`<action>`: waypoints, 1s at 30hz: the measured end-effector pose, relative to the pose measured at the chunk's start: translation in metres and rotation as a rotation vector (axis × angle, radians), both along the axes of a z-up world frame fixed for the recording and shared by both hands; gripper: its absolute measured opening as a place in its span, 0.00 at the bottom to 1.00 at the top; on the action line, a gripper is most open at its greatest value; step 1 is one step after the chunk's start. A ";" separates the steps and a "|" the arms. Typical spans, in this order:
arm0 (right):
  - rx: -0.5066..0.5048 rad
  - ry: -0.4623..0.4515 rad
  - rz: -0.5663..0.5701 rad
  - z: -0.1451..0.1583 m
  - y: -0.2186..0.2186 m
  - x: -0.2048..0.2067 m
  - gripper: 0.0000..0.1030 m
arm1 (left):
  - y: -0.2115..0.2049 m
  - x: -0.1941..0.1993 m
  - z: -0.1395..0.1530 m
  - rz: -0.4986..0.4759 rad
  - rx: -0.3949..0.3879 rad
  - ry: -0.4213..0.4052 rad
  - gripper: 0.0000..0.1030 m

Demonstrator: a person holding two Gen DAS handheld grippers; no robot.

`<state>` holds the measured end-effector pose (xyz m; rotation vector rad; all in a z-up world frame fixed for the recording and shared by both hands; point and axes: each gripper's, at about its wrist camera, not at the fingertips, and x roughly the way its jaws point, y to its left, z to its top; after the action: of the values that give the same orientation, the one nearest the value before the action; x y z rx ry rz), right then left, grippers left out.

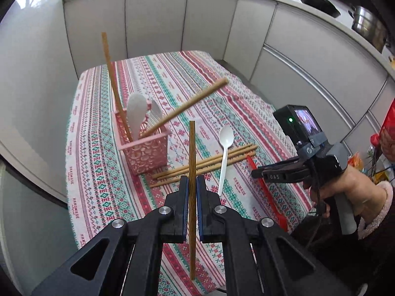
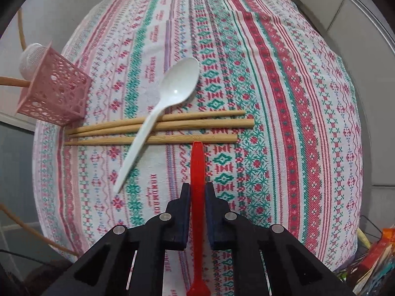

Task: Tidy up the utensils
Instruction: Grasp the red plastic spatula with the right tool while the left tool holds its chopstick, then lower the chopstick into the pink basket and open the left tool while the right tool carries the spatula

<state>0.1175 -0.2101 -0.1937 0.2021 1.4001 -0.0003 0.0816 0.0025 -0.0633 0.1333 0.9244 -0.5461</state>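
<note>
My left gripper is shut on a dark wooden chopstick, held upright above the table, right of the pink perforated holder. The holder holds two wooden chopsticks and white spoons. Three chopsticks lie on the cloth with a white plastic spoon across them. My right gripper is shut on a red plastic utensil by its handle, just short of the three chopsticks and white spoon. The holder is far left in the right wrist view.
A patterned cloth covers the small table, with grey cabinet fronts close behind and to the right. The right hand-held gripper with its camera shows at the table's right edge. Pans sit on the counter above.
</note>
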 end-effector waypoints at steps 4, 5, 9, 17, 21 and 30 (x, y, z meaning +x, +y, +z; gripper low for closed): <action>0.033 -0.072 0.005 0.028 -0.002 -0.008 0.11 | 0.006 -0.005 0.026 0.020 -0.037 -0.077 0.05; 0.038 -0.095 0.008 0.036 0.000 -0.010 0.11 | 0.008 -0.006 0.033 0.030 -0.048 -0.103 0.05; 0.083 -0.188 0.015 0.069 0.000 -0.015 0.11 | 0.018 -0.006 0.058 0.097 -0.082 -0.198 0.05; 0.153 -0.398 -0.035 0.137 -0.004 -0.010 0.11 | 0.029 0.004 0.100 0.276 -0.136 -0.405 0.05; 0.162 -0.459 -0.053 0.153 0.003 -0.004 0.11 | 0.031 0.011 0.115 0.372 -0.152 -0.478 0.05; 0.207 -0.492 -0.077 0.158 0.004 0.003 0.11 | 0.028 0.050 0.111 0.445 -0.207 -0.497 0.05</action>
<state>0.1208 -0.2063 -0.0356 0.3995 0.8992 0.1241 0.1321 0.0308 0.0478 -0.1210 0.3871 -0.1740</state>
